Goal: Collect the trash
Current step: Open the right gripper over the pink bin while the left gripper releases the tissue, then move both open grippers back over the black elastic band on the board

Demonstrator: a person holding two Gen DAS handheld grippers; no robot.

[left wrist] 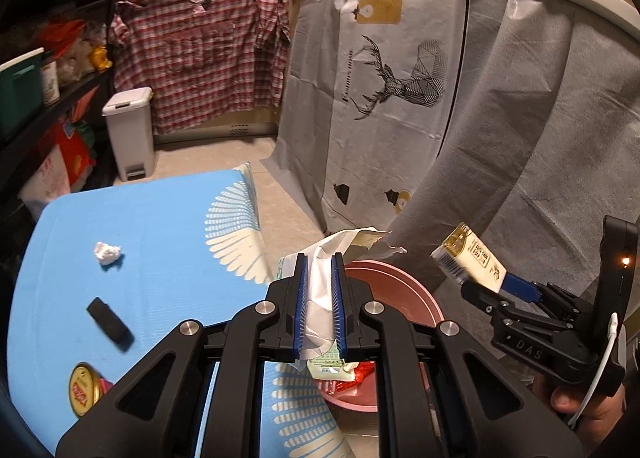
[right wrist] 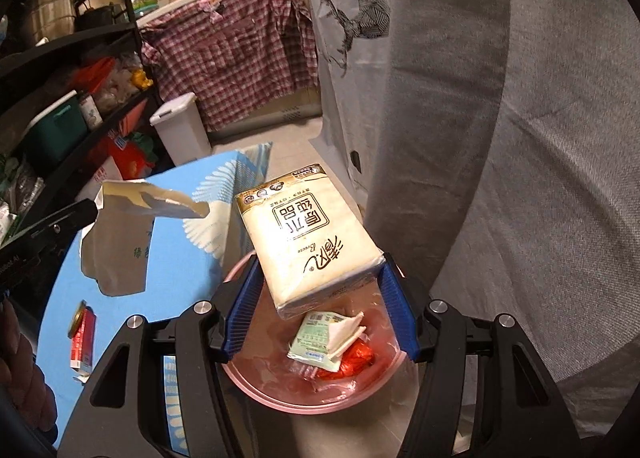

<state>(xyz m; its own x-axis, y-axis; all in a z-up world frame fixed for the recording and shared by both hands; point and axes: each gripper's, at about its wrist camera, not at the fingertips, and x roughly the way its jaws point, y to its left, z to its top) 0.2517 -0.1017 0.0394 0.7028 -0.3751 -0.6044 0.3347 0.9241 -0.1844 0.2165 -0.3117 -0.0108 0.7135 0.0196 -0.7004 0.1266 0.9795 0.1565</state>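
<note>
My left gripper (left wrist: 320,263) is shut on a torn white wrapper (left wrist: 347,239), held over the near rim of a pink bin (left wrist: 402,283). In the right wrist view the same wrapper (right wrist: 120,246) hangs from the left gripper's fingers (right wrist: 68,220) at the left, above the blue table. My right gripper (right wrist: 319,264) grips a cream tissue pack (right wrist: 308,226) across its width, directly above the pink bin (right wrist: 280,398). In the bin lie a green-white packet (right wrist: 316,342) and a red wrapper (right wrist: 356,362). The left wrist view shows the right gripper (left wrist: 490,284) and tissue pack (left wrist: 470,258) at the right.
On the blue table (left wrist: 140,210) lie a crumpled tissue (left wrist: 107,253), a black flat object (left wrist: 110,323) and a gold-lidded tin (left wrist: 84,390) beside a red box (right wrist: 82,342). A white pedal bin (left wrist: 130,130) stands by dark shelves. Grey cloth (left wrist: 520,138) hangs close on the right.
</note>
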